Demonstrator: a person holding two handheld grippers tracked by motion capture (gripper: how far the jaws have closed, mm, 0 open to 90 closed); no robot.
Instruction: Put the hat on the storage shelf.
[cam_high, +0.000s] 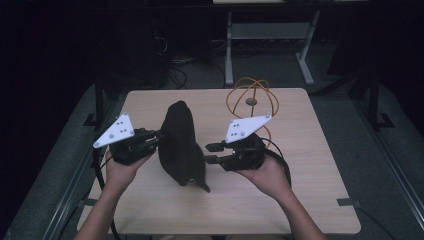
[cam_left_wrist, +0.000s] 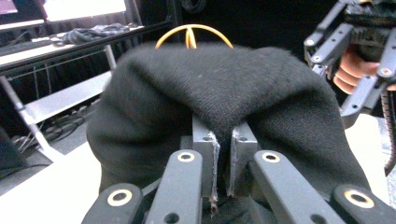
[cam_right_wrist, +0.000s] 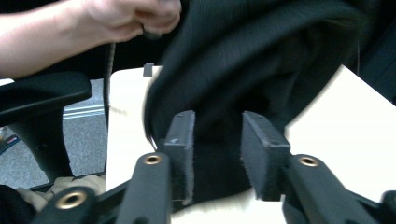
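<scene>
Black knit fabric, seemingly a garment, is standing bunched in a peak at the middle of the pale wooden desk, its lower edge resting on the surface. The left tongs are pinching a fold of the garment on its left side; in the left gripper view the jaws are sitting nearly closed with cloth draped over them. The right tongs are reaching the garment's right side with the jaws parted, dark cloth lying between them without being clamped. An orange wire-hoop object is sitting on the desk behind the right tongs, apart from the garment.
</scene>
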